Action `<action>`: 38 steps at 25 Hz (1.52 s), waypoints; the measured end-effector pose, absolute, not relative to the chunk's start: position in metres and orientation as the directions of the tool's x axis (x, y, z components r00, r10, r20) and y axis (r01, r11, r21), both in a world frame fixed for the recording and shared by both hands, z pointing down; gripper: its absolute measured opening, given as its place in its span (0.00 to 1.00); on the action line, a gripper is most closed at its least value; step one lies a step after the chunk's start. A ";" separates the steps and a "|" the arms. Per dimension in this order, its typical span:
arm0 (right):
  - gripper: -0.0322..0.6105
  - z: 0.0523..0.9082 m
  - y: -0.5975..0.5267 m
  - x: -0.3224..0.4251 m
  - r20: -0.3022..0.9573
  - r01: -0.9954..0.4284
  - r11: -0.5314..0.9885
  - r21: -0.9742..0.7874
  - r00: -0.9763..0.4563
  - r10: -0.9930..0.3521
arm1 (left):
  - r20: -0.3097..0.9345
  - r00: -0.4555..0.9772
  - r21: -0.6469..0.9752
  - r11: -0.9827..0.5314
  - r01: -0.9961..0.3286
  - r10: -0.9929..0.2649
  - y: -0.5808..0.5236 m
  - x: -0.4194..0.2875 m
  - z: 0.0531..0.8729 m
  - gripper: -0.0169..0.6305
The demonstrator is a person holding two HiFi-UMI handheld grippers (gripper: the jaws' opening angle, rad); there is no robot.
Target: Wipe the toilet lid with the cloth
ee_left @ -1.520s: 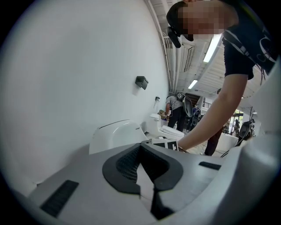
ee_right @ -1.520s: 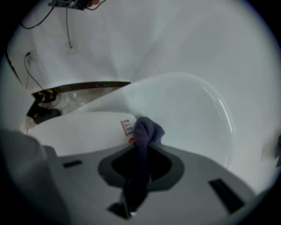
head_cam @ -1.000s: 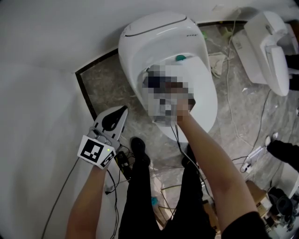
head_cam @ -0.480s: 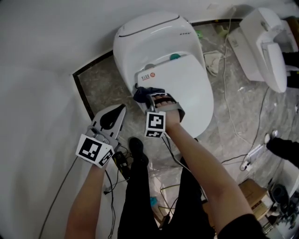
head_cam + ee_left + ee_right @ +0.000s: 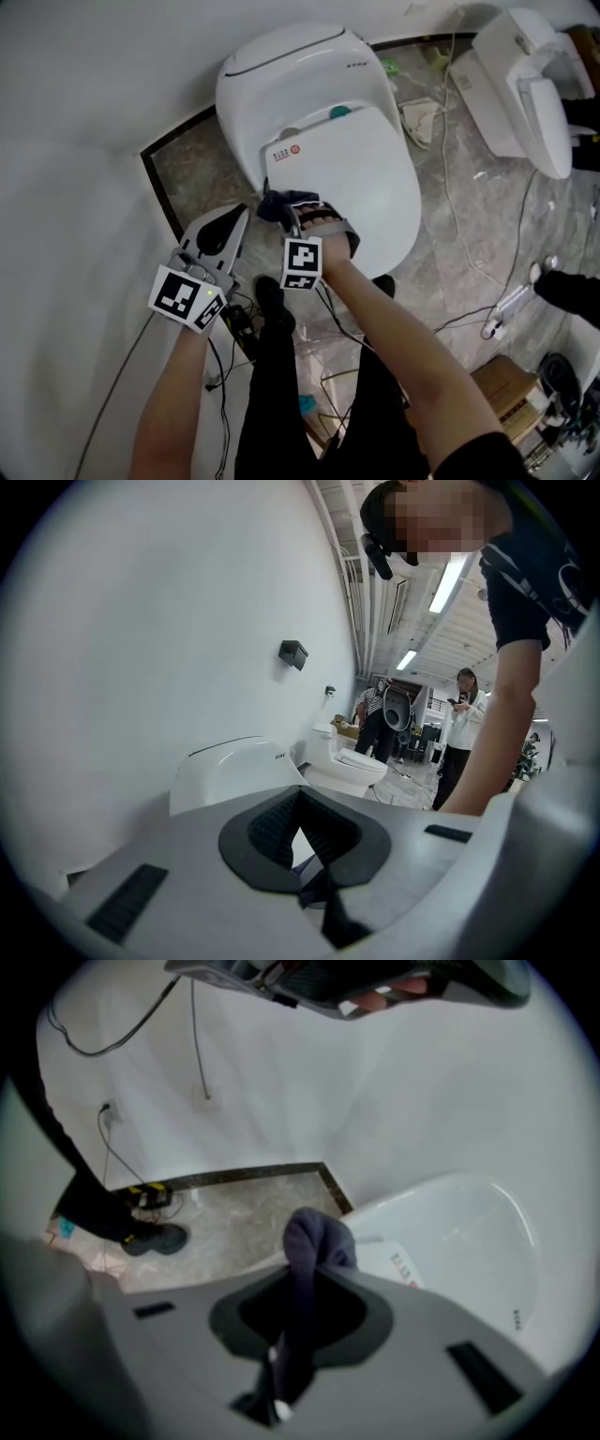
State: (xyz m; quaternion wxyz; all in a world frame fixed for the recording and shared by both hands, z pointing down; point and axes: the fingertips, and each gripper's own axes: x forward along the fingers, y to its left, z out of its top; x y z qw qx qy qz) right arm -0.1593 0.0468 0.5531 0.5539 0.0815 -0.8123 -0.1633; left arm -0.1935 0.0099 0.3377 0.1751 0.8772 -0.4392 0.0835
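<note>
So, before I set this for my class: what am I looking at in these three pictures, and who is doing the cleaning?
There is no robot here. A person holds a two-jaw tool in each hand. The overhead picture comes from a camera on the person's head, looking down past their arms. The other two come from cameras riding on each tool, looking along its jaws. The right gripper has its jaws shut on a dark blue cloth, at the edge of the glossy white closed toilet lid. The left gripper hangs beside the toilet above the grey stone floor, jaws together, holding nothing.
</note>
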 end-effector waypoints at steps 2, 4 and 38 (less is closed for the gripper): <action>0.16 0.550 0.049 -0.157 0.869 0.042 0.934 0.355 -0.382 -0.314 | 0.296 0.600 0.236 -0.551 -0.800 -0.743 0.009 -0.190 0.338 0.05; 0.16 0.542 0.045 -0.154 0.861 0.025 0.932 0.363 -0.391 -0.325 | 0.295 0.601 0.240 -0.551 -0.799 -0.743 0.008 -0.186 0.339 0.05; 0.16 0.524 -0.177 0.013 0.864 -0.193 0.868 0.457 -0.137 -0.485 | 0.314 0.608 0.281 -0.540 -0.793 -0.729 -0.003 -0.174 0.351 0.05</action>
